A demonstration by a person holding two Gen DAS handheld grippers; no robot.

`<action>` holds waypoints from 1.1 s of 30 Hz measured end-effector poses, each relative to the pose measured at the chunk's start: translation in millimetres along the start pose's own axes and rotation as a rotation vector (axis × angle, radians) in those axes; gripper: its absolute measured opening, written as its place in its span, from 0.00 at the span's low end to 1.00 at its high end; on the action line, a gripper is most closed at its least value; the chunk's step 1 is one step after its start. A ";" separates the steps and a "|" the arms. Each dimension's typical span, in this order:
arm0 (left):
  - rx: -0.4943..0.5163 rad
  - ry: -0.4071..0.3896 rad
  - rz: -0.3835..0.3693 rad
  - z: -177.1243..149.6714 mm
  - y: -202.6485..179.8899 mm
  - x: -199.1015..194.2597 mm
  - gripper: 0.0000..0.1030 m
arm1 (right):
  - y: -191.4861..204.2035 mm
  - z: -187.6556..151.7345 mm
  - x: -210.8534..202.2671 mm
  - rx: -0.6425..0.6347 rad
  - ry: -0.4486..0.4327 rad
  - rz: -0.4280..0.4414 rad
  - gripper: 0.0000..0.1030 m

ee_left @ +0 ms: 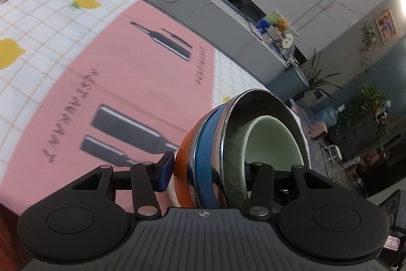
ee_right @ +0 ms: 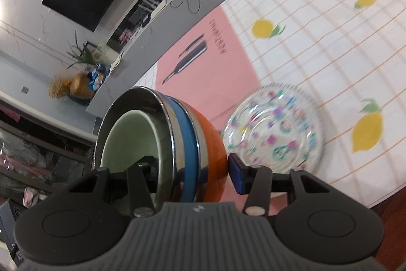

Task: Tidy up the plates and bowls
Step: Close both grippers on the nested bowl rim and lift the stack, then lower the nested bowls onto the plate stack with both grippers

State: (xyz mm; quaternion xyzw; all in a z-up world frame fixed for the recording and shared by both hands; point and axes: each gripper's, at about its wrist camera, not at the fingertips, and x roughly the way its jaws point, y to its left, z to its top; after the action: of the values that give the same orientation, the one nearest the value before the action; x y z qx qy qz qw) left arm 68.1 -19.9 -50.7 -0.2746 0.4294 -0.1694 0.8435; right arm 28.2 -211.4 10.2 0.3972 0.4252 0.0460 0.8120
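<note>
Fingers of both my grippers are closed across the same nest of bowls, one finger outside against the orange wall and the other inside the stack. My left gripper [ee_left: 208, 169] has its blue-padded finger [ee_left: 166, 170] pressed on the orange bowl [ee_left: 184, 166], with its other finger reaching in by the green bowl [ee_left: 274, 141]. My right gripper [ee_right: 192, 169] mirrors that from the opposite side, its blue pad [ee_right: 237, 175] touching the orange wall. Both look clamped, narrowed to about the thickness of the stack's wall.

The stack itself reads, from outside in: orange bowl, a steel rim, a blue bowl [ee_left: 204, 151], a steel bowl [ee_left: 266, 98], then the green bowl innermost. It is tilted on its side relative to both cameras and seems lifted off the table [ee_left: 63, 27], though I cannot tell whether its base touches the pink mat [ee_left: 142, 83].

So the bowls look gathered into one nest already. What remains, I judge, is setting that nest down and dealing with the glass plate [ee_right: 272, 128], which lies alone on the cloth at the mat's edge, just beyond my right fingers. No other plates show in either view, so I cannot say how many are left.
</note>
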 end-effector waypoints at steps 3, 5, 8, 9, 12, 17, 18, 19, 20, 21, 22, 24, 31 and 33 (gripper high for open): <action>0.005 0.006 -0.016 1.7 -13.3 9.9 0.52 | -5.9 12.2 -9.0 0.007 -0.014 -0.012 0.47; 0.007 0.013 -0.023 3.1 -19.1 18.0 0.52 | -10.0 21.5 -12.1 0.010 -0.020 -0.020 0.47; 0.006 0.029 -0.023 4.0 -24.1 31.7 0.52 | -17.4 32.9 -11.8 0.014 -0.020 -0.034 0.47; 0.007 0.036 -0.022 3.7 -25.1 36.6 0.52 | -21.0 35.3 -11.7 0.019 -0.017 -0.037 0.47; 0.001 0.064 -0.010 1.5 -24.5 48.5 0.52 | -31.2 40.5 -7.1 0.033 -0.005 -0.052 0.47; -0.011 0.101 0.022 -4.4 -18.1 66.3 0.51 | -48.7 40.1 8.6 0.066 0.027 -0.068 0.47; -0.012 0.106 0.026 -5.1 -16.6 69.0 0.51 | -51.5 39.3 11.4 0.071 0.031 -0.068 0.47; -0.013 0.110 0.030 -4.6 -16.7 71.6 0.51 | -54.4 38.9 14.2 0.076 0.034 -0.069 0.47; -0.014 0.115 0.034 -5.0 -15.7 73.7 0.51 | -57.1 38.7 16.7 0.080 0.038 -0.069 0.47; -0.017 0.120 0.038 -5.7 -14.7 75.4 0.51 | -59.2 38.7 19.3 0.083 0.042 -0.071 0.47; -0.019 0.125 0.041 -6.2 -12.5 76.4 0.51 | -61.1 38.8 21.7 0.085 0.048 -0.074 0.47; -0.025 0.132 0.046 -7.6 -9.6 78.6 0.51 | -64.3 39.3 25.8 0.088 0.060 -0.079 0.47; -0.027 0.137 0.048 -12.2 -2.5 80.9 0.51 | -71.6 35.4 33.7 0.098 0.074 -0.082 0.49; -0.028 0.136 0.044 -12.6 -1.5 80.3 0.51 | -70.5 35.9 33.8 0.089 0.067 -0.085 0.50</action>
State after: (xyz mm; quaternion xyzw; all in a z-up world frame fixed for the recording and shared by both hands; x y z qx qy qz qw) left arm 103.8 -67.0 -106.5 -0.2650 0.4938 -0.1630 0.8120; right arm 57.1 -267.1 -48.5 0.4127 0.4704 0.0056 0.7800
